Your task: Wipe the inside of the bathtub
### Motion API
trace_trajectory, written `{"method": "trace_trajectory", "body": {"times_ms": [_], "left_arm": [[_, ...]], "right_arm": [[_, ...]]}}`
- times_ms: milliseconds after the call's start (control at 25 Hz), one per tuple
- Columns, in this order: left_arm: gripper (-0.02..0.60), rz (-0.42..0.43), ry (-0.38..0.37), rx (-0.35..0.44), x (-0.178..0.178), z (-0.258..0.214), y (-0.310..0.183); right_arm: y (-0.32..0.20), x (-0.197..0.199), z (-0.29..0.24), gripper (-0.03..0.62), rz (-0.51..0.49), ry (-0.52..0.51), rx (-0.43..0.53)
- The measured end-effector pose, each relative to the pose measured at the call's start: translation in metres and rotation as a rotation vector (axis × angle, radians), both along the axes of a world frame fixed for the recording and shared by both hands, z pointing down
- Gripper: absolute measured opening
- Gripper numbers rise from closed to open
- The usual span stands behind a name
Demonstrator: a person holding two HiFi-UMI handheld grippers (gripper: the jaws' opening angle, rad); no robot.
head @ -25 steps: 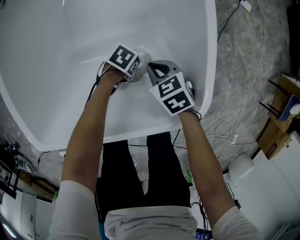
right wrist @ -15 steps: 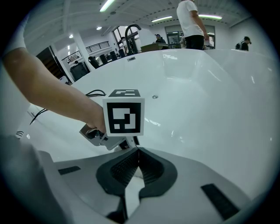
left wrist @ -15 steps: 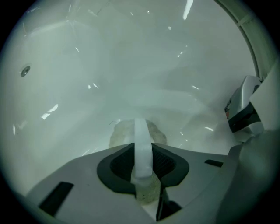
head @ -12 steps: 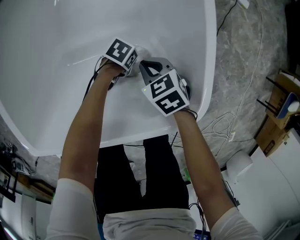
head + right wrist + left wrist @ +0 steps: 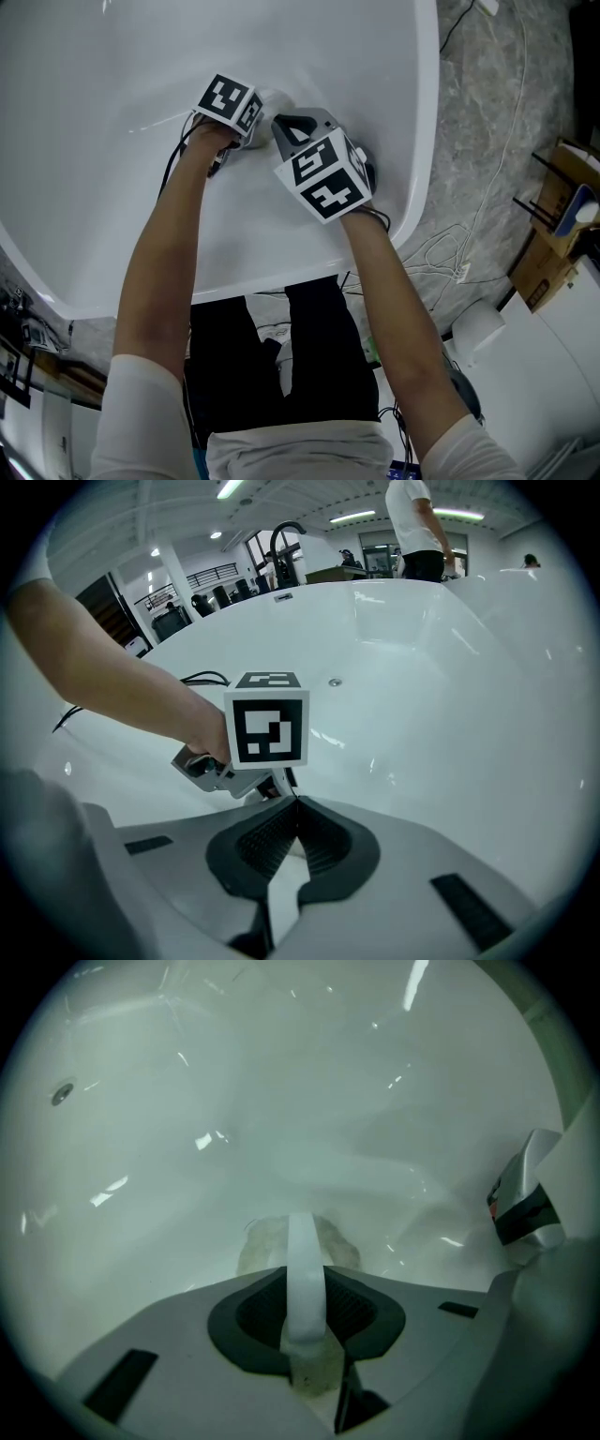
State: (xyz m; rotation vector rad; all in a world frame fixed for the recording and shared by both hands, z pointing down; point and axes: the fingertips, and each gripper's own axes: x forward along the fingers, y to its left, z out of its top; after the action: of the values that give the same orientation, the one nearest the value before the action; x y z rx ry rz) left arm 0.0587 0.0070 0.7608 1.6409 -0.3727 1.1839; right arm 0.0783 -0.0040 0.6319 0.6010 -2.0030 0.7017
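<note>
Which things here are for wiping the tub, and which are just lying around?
For the job: bathtub, cloth clamped in the left gripper, right gripper, shut and empty.
Just lying about: cables on the floor, cardboard box.

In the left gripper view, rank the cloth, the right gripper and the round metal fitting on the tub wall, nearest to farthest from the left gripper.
1. Cloth, clamped in the left gripper's jaws, straight ahead.
2. Right gripper, close by at the right edge.
3. Round metal fitting, far off at upper left.
</note>
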Motion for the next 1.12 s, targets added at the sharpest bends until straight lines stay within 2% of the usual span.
{"method": "trace_trajectory", "body": {"times_ms": [280,600,1120], "left_arm": [[0.101,-0.025,-0.013,-0.009,-0.016,0.007,0.001],[0.101,-0.057,-0.049,-0.022,-0.052,0.012,0.005],[0.101,-0.079,-0.092,-0.025,-0.12,0.014,0.015]], "right_arm": [[0.002,0.001,0.014,0.018,0.0,-0.001,-0.024],[0.005,-0.003,0.018,0.018,-0.023,0.017,-0.028],[0.016,-0.053,0.015,0.018,-0.093,-0.003,-0.031]]}}
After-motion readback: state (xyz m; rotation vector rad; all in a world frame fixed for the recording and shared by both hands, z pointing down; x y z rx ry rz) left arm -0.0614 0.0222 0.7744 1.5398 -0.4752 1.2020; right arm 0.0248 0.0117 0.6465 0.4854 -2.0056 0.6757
